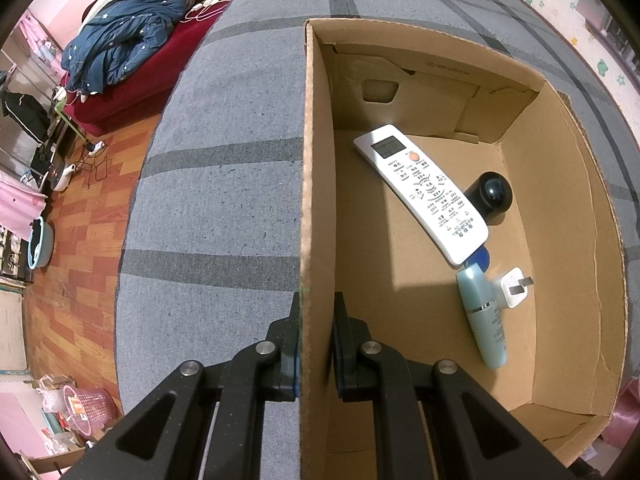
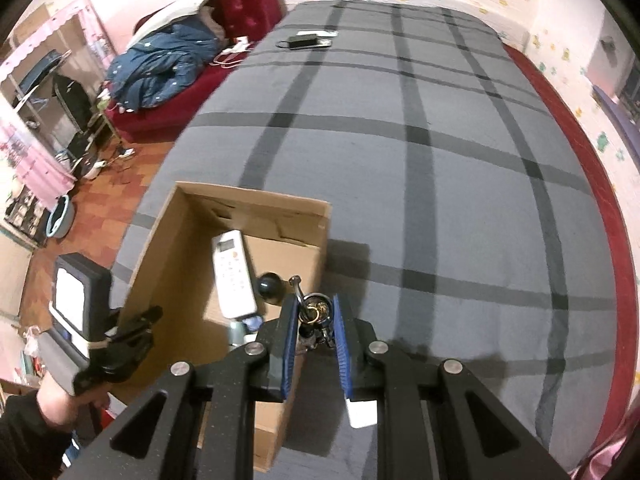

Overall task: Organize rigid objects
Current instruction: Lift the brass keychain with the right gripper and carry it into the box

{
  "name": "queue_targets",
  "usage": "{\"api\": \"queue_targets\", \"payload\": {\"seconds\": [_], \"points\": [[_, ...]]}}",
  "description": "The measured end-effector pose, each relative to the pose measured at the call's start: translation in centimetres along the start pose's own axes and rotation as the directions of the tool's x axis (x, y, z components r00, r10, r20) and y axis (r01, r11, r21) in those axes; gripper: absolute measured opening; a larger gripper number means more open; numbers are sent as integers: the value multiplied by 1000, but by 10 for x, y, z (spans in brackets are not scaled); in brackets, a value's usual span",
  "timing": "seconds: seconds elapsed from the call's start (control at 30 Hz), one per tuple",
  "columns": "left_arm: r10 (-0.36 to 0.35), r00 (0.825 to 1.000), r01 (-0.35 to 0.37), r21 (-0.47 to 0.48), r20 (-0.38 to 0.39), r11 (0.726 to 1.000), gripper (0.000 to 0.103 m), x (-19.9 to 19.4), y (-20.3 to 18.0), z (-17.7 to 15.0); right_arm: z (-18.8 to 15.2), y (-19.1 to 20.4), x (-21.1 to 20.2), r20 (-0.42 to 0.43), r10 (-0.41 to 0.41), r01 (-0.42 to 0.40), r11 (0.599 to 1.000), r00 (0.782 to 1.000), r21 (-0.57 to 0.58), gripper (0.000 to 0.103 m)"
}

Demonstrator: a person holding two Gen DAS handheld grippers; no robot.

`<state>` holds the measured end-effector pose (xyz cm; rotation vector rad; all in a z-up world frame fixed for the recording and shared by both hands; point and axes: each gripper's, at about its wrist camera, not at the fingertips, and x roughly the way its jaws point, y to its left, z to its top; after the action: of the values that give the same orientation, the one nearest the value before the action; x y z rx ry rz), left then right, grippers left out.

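An open cardboard box [image 1: 560,240] lies on a grey plaid bed cover. My left gripper [image 1: 316,300] is shut on the box's left wall [image 1: 316,200], one finger on each side. Inside the box lie a white remote [image 1: 420,192], a black round-capped item [image 1: 494,194], a teal bottle [image 1: 484,316] and a white plug adapter [image 1: 514,286]. In the right wrist view my right gripper [image 2: 315,300] is shut on a bunch of keys [image 2: 314,312], held in the air over the right wall of the box [image 2: 160,260]. The left gripper [image 2: 132,320] and a hand [image 2: 56,404] show at the box's left side.
The grey bed cover [image 2: 440,160] stretches far beyond the box, with a black charger and cable [image 2: 306,40] at its far end. Left of the bed are a wooden floor [image 1: 80,240], a red sofa with a blue jacket [image 1: 120,48], and a pink basket [image 1: 90,404].
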<state>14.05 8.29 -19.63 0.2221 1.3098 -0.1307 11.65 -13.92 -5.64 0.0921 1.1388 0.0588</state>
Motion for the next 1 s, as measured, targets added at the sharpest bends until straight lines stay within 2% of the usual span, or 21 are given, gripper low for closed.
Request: {"api": "queue_targets", "payload": {"seconds": [0.17,0.43,1.0], "points": [[-1,1000,1,-3,0,1000,12,0,0,0,8,28,5,-3,44,-44,998,999,-55,17],[-3,1000,3,-9,-3,1000,12,0,1,0,10,63,32,-53,80,-87,987,995,-135,17],[-14,1000,14,-28,-4,1000,12,3,5,-1,-4,93,104,-172,79,-111,977,982,-182,17]]}}
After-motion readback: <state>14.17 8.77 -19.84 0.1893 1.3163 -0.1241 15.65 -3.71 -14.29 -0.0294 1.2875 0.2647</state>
